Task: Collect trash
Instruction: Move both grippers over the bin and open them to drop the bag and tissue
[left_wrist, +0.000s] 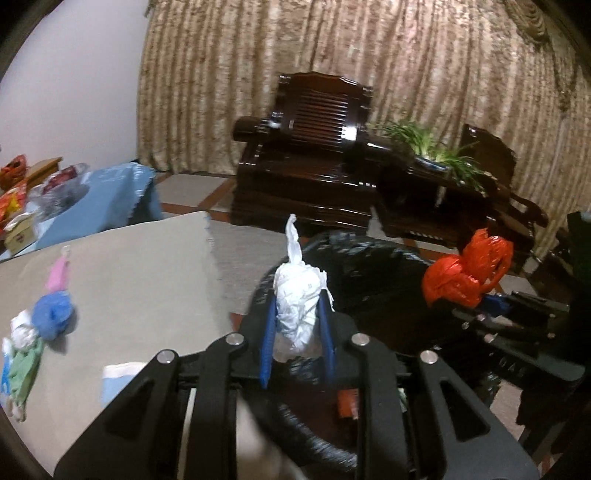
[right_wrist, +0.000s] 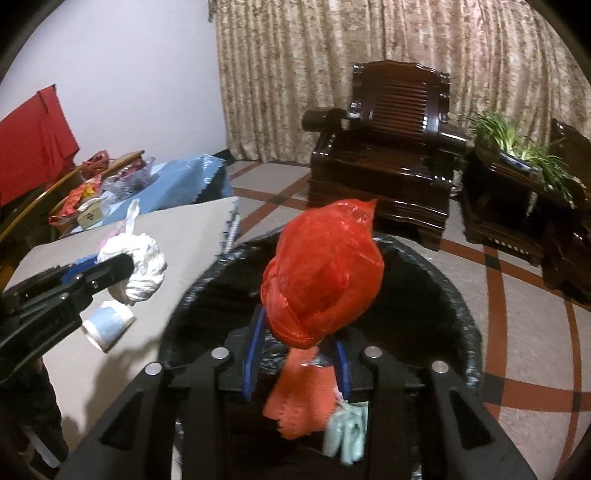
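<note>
Trash is held over the round black-lined bin (right_wrist: 458, 295) beside the beige-covered desk (left_wrist: 140, 266). Left gripper (left_wrist: 297, 314) jaws pinch a crumpled white plastic bag (left_wrist: 297, 306) just past the bin's near rim. Right gripper (right_wrist: 295, 350) jaws pinch a bunched red plastic bag (right_wrist: 321, 273) above the bin's open mouth. More scraps, including a blue wad (left_wrist: 53, 312), lie near the desk's left edge.
</note>
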